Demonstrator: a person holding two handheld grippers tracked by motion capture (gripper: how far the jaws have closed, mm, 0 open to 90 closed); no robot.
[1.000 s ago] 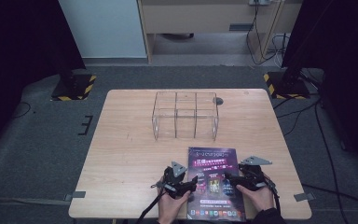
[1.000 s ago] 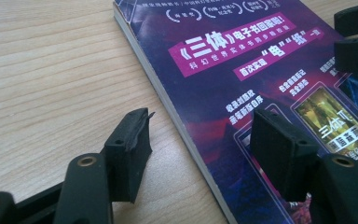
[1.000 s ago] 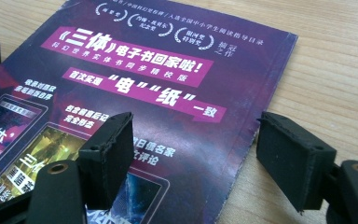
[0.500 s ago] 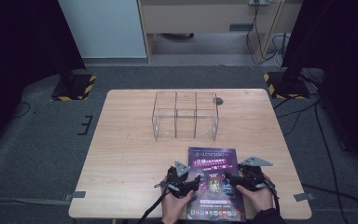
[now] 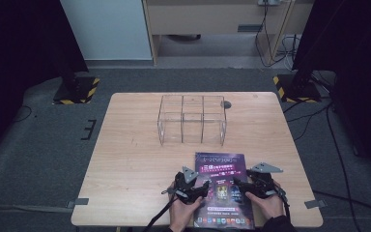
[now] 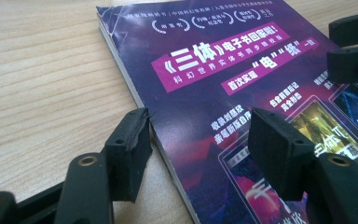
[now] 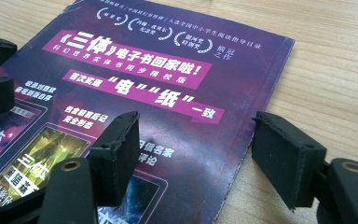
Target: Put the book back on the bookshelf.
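Dark grey carpet surrounds everything, with two black stands on yellow-and-black striped bases point(image 5: 76, 92) flanking the far side and a pale cabinet point(image 5: 107, 29) at the back. One light wooden table point(image 5: 130, 159) sits centre stage. On its far half stands one clear wire-framed organiser point(image 5: 192, 118), split into compartments, and just beside its right rear corner lies a small dark round disc point(image 5: 226, 104).

Down at the near edge lies one purple magazine point(image 5: 221, 188), flat, face up. White characters run across a pink band, "三体" among them, then "电" and "纸" in quotes on the next band; the smaller print is too fine to read.

Two grippers are in play, one in each of the person's hands. The left gripper point(image 5: 199, 189) sits at the magazine's left edge: in the left gripper view point(image 6: 198, 140) its jaws stand wide, one over bare wood, one over the cover, straddling the spine edge. The right gripper point(image 5: 241, 184) mirrors it; the right gripper view point(image 7: 196, 147) shows jaws wide apart, straddling the right edge.
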